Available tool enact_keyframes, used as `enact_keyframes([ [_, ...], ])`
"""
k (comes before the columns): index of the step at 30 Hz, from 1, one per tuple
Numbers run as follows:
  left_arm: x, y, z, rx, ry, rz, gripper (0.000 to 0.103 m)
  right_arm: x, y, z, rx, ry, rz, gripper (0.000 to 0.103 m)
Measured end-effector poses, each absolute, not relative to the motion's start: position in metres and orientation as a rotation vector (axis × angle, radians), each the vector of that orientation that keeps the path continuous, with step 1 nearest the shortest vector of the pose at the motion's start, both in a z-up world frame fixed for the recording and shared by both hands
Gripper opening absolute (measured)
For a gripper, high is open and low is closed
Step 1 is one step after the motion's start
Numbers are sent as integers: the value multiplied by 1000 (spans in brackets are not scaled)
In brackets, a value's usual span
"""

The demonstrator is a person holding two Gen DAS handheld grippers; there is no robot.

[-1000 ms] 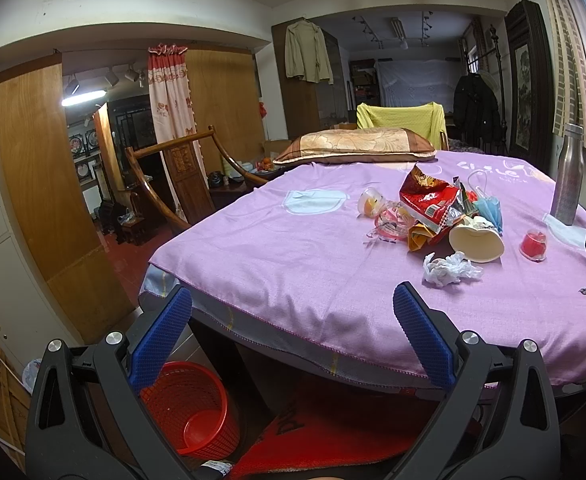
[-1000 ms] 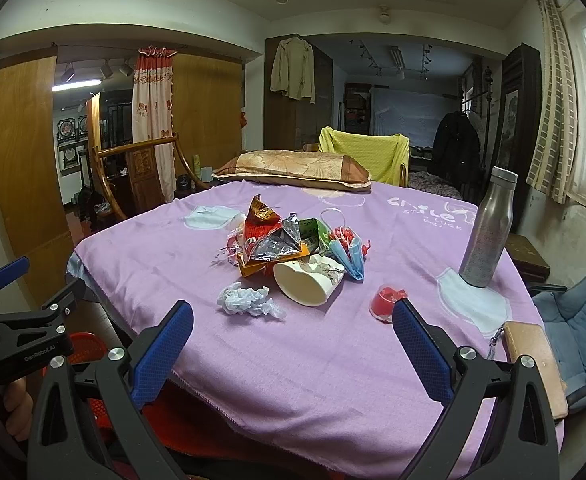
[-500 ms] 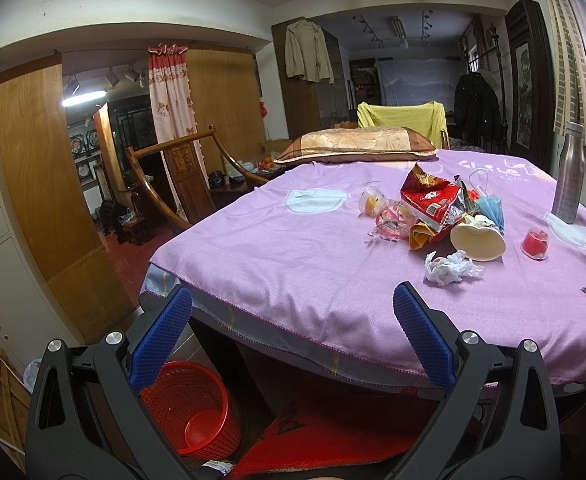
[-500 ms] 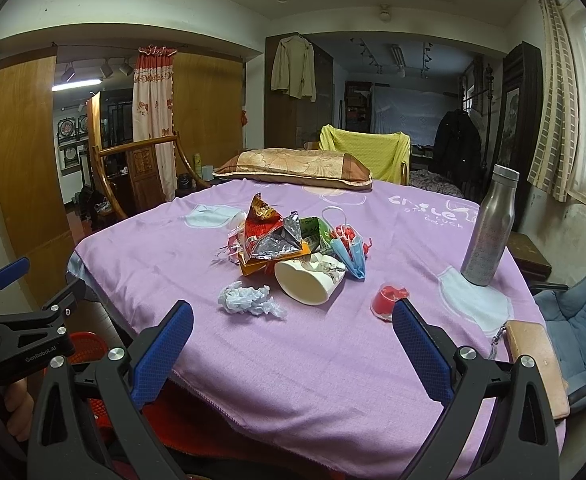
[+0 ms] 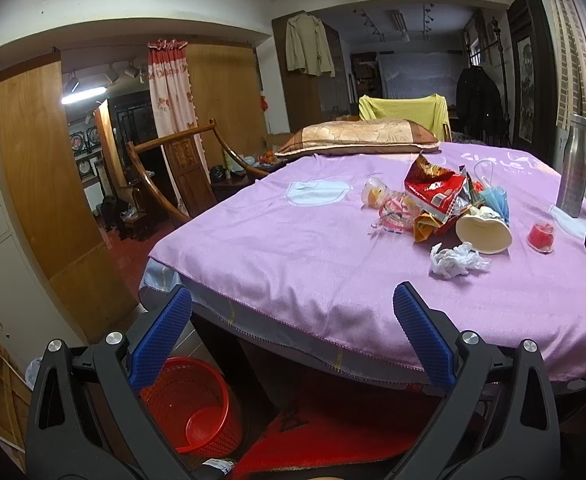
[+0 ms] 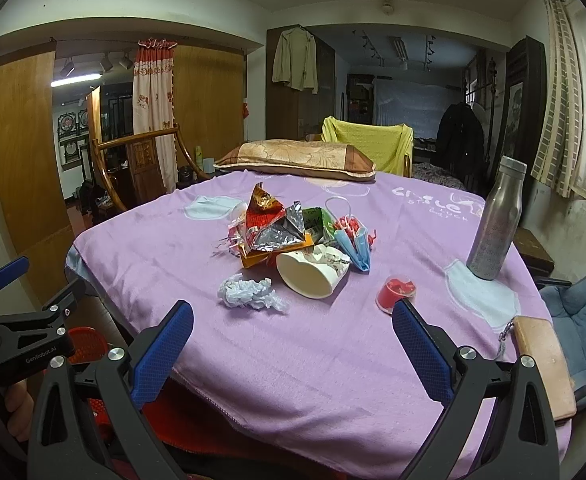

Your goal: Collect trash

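Trash (image 6: 293, 240) heaped, crumpled, mid-table (image 6: 333, 340)

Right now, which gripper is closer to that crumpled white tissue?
Right. The right gripper sits just short of the tissue; the left gripper hangs off the table's corner, over the red bin.

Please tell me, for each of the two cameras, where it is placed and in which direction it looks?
Left wrist: on the left gripper, off the table's near-left corner, facing across the purple cloth; its open blue fingers and the red basket show.
Right wrist: on the right gripper, at the near edge, facing the trash pile; its open fingers and the left gripper with a hand show.
Shared: crumpled tissue, paper cup, steel bottle.
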State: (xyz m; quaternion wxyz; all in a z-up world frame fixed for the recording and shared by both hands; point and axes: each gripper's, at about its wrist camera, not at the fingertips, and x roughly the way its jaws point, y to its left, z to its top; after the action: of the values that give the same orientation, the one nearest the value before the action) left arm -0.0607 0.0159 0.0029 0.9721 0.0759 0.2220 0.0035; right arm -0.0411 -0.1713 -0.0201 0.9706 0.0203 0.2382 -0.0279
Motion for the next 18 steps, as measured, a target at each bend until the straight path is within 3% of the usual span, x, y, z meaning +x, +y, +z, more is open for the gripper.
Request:
enact_keyframes([
  [18,-7,14,-34,186,587,15,96,17,-182,-54,61,601,-49,97],
])
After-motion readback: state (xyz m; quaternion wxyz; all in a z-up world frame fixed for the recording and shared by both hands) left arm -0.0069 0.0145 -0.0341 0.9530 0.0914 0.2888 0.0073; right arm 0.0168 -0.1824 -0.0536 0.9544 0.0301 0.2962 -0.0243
